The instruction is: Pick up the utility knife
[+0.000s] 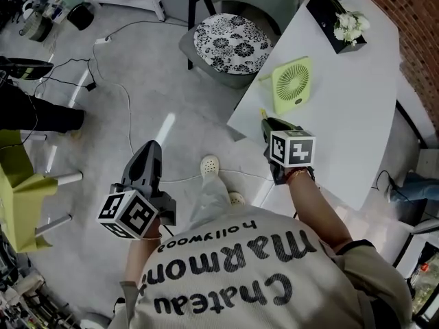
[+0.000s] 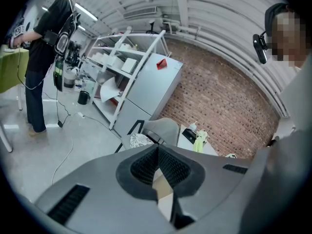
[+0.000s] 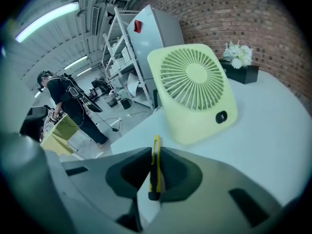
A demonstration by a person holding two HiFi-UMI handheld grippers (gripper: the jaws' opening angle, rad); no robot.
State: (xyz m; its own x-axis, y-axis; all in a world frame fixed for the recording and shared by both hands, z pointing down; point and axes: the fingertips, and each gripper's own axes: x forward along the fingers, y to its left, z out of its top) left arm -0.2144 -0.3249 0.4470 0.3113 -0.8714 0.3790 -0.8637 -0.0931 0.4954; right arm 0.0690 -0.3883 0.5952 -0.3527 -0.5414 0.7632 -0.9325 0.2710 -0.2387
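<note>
The utility knife (image 3: 155, 167) is slim and yellow, standing on edge between the pads of my right gripper (image 3: 156, 152), which is shut on it. In the head view its yellow tip (image 1: 262, 114) pokes out ahead of the right gripper (image 1: 267, 125), at the near left edge of the white table (image 1: 357, 115). The knife's rear end is hidden inside the jaws. My left gripper (image 1: 152, 151) hangs over the floor to the left, away from the table. Its jaws (image 2: 158, 150) are shut with nothing between them.
A light green fan (image 1: 293, 84) stands on the table just beyond the knife. A black box with white flowers (image 1: 339, 22) sits at the far end. A chair with a patterned cushion (image 1: 233, 43) stands beside the table. Cables lie on the floor, and a person (image 2: 46, 57) stands far off by shelves.
</note>
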